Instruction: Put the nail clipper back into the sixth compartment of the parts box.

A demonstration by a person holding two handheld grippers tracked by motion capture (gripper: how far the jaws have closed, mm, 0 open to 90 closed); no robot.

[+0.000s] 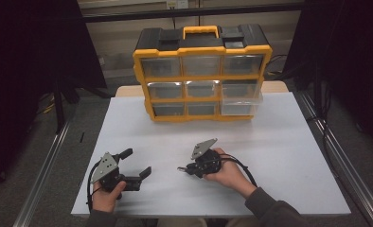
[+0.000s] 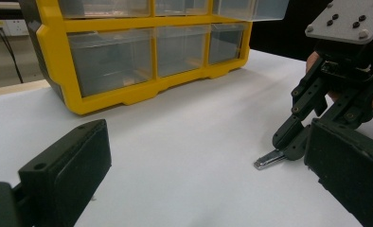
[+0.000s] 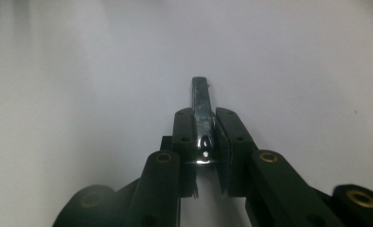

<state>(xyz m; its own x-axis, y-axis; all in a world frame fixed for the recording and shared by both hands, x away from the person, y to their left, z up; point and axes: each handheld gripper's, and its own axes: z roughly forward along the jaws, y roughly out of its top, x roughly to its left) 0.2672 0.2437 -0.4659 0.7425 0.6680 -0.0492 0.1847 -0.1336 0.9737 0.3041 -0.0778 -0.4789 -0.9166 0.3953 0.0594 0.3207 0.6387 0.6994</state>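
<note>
1. A white table top (image 1: 279, 142) is taking up the near part of the high view, resting on a paler wooden table whose edge is peeking out at 12 o'clock behind it. Grey floor and metal rails are running along both sides, and dark curtains are closing in the room at 9 and 3 o'clock.

2. At 7 o'clock on the table top, the left gripper (image 1: 138, 163) is sitting in the person's left hand (image 1: 106, 196), its two black jaws standing wide apart with nothing between them and pointing toward 2 o'clock.

3. At about 6 o'clock, just right of centre, the right gripper (image 1: 183, 169) is lying low in the right hand (image 1: 232, 175), pointing toward 9 o'clock. Its jaws are standing narrow and are pinching a small metal piece (image 3: 201, 113).

4. The metal piece is a slim, shiny bar; in the right gripper view it is sticking out past the jaw tips toward 12 o'clock, with its back end clamped between the pads. In the left gripper view its free end (image 2: 269, 159) is lying on or just above the white surface at 4 o'clock; I cannot tell which.

5. Farthest off, at 12 o'clock, a yellow and black drawer cabinet (image 1: 202, 73) is standing upright on the table top, well apart from both grippers. Its clear drawer (image 1: 240, 100) at the right is sticking out a little.
</note>
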